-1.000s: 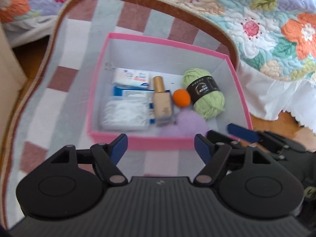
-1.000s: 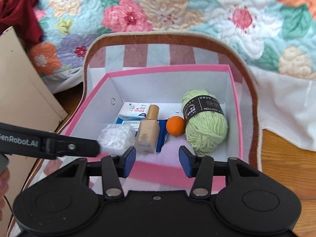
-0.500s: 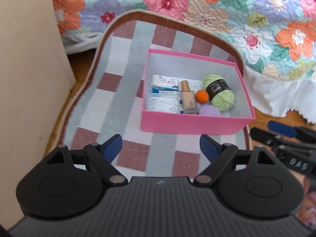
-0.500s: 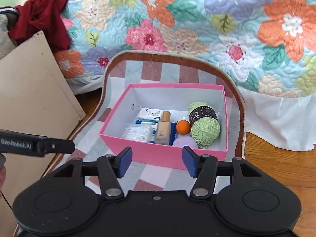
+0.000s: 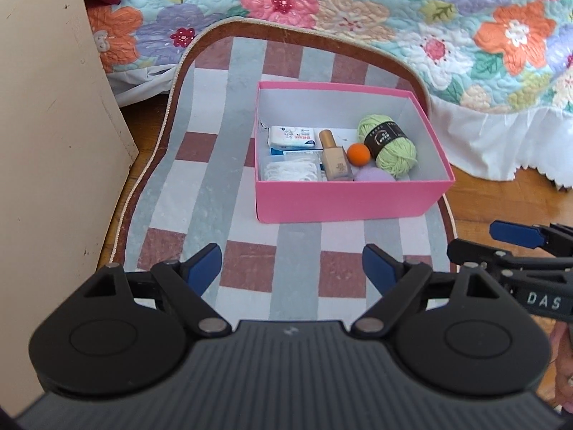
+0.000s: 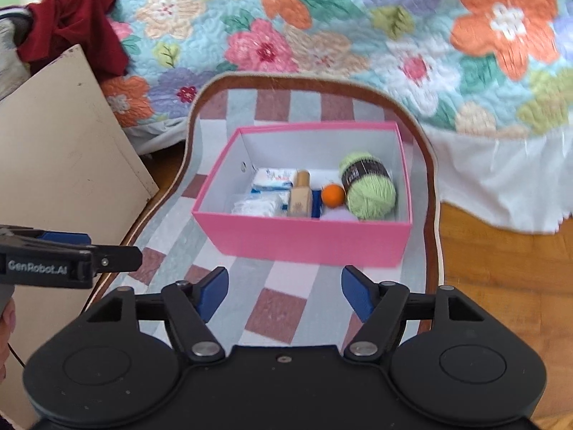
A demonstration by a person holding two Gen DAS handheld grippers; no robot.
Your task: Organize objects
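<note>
Left wrist view: left claw gapes wide (nothing held), right claw likewise.

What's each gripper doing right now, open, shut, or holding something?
Left gripper: open, empty, short of the pink box.
Right gripper: open, empty, also short of the box.

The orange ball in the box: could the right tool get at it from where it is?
Probably yes. The box is open-topped, the right tool is open and empty, and the ball lies uncovered between bottle and yarn.
</note>
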